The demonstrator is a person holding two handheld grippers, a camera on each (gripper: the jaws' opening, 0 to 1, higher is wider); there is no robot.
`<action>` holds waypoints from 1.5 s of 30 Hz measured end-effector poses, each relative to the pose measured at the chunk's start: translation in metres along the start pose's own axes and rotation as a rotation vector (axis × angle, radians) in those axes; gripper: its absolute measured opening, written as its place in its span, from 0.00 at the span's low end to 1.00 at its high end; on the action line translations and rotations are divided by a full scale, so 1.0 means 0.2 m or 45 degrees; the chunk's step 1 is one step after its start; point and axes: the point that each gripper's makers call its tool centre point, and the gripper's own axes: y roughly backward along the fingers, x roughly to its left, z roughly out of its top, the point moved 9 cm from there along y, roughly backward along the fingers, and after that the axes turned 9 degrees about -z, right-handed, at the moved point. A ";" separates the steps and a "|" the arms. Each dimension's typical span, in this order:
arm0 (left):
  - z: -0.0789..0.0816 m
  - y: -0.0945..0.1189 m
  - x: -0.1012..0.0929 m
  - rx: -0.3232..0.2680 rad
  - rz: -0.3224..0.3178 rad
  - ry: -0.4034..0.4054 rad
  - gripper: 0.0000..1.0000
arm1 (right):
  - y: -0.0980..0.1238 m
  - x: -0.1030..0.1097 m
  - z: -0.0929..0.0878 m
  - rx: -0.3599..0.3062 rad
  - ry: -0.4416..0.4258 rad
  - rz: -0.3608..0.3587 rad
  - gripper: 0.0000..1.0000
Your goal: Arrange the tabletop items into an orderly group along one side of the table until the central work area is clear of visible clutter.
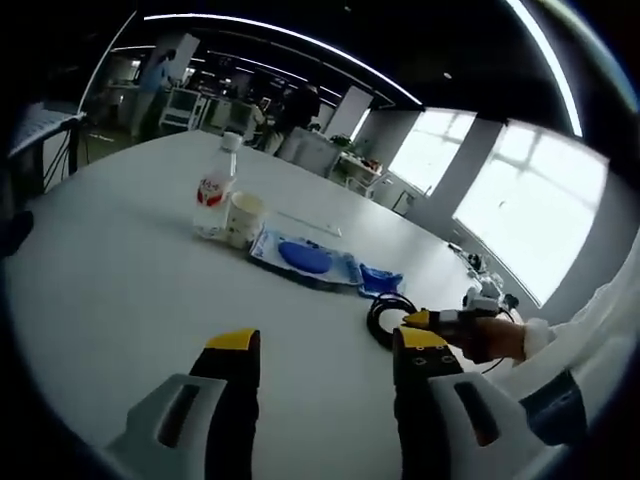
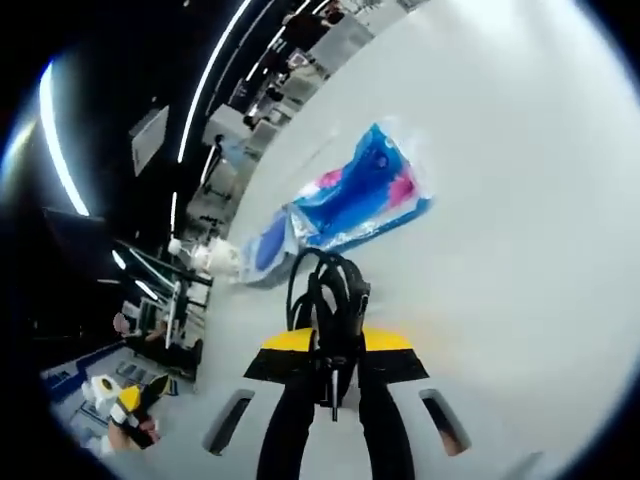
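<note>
In the right gripper view, a coiled black cable (image 2: 328, 300) sits at centre frame, pinched between the closed jaws of the right tool (image 2: 330, 362), which rises from the bottom edge. Just above it, a blue and pink plastic packet (image 2: 350, 205) lies flat on the white bench (image 2: 520, 200).

In the left gripper view, the left tool (image 1: 325, 350) stands open at the bottom of the frame, its 2 jaws apart over bare bench. At centre right the cable (image 1: 385, 312) lies beside the right tool (image 1: 425, 322). Left of centre, a clear bottle (image 1: 215, 190) and a paper cup (image 1: 244, 217) stand together, with the blue packet (image 1: 305, 260) just right of them.
</note>
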 end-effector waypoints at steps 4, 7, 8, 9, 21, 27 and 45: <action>-0.03 0.03 -0.04 -0.030 -0.002 -0.005 0.54 | -0.01 -0.03 0.03 -0.034 0.015 -0.042 0.16; -0.04 0.03 -0.04 -0.021 -0.005 -0.043 0.55 | 0.01 -0.05 0.05 -0.049 0.047 -0.078 0.21; -0.04 0.03 -0.03 -0.026 0.000 -0.048 0.55 | 0.00 -0.06 0.05 -0.045 0.051 -0.080 0.23; -0.03 0.03 -0.03 -0.038 0.005 -0.052 0.55 | 0.00 -0.07 0.06 -0.047 0.064 -0.075 0.24; 0.00 0.03 0.02 -0.027 -0.026 -0.108 0.62 | 0.18 -0.02 0.04 -0.133 0.312 -0.094 0.37; 0.08 0.03 0.10 -0.004 -0.036 -0.152 0.74 | 0.28 0.05 -0.01 -0.173 0.500 -0.149 0.57; 0.25 0.10 0.41 0.181 -0.130 -0.340 0.90 | 0.48 0.34 -0.30 -0.262 0.656 -0.359 0.71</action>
